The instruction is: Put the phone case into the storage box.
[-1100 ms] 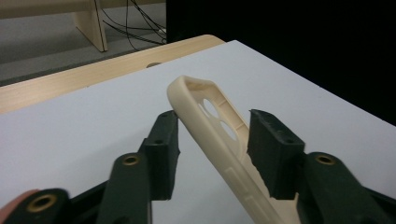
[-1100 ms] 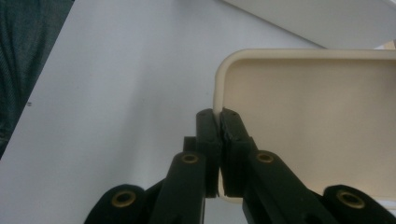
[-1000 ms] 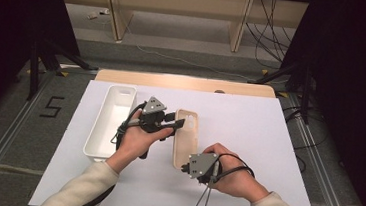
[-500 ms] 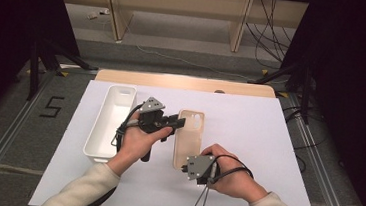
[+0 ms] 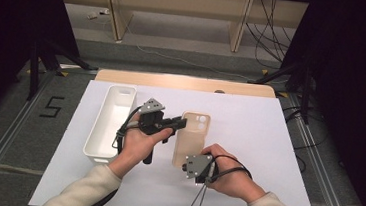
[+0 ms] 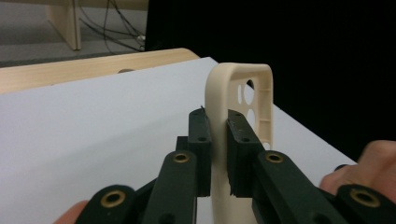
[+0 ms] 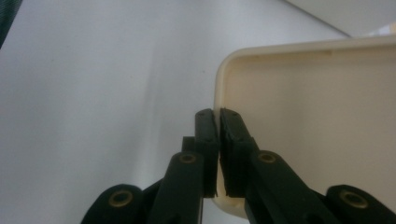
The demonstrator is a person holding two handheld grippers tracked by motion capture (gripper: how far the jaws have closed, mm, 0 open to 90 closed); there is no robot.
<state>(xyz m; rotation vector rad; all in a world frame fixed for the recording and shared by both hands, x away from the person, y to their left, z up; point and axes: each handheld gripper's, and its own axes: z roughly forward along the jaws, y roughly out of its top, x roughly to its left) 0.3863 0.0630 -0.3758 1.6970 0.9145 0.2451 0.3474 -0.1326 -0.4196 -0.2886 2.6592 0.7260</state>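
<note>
Light, thin-walled, flexible phone case: clamped by left gripper on side rim, jaws just closing, right gripper pinching end rim; keep grips on rims near table centre.

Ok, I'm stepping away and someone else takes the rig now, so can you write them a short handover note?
Left tool: its jaws have just been closing and now pinch the long side wall of the cream phone case, as the left gripper view shows.
Right tool: shut on the case's near edge by a corner.
Things: the case lies on the white sheet, camera cutouts at the far end, open side up. The white tray sits to its left with nothing visible inside.
Done: both tools have a grip on the case.
Left: probably lift it and move it, perhaps into the tray.
</note>
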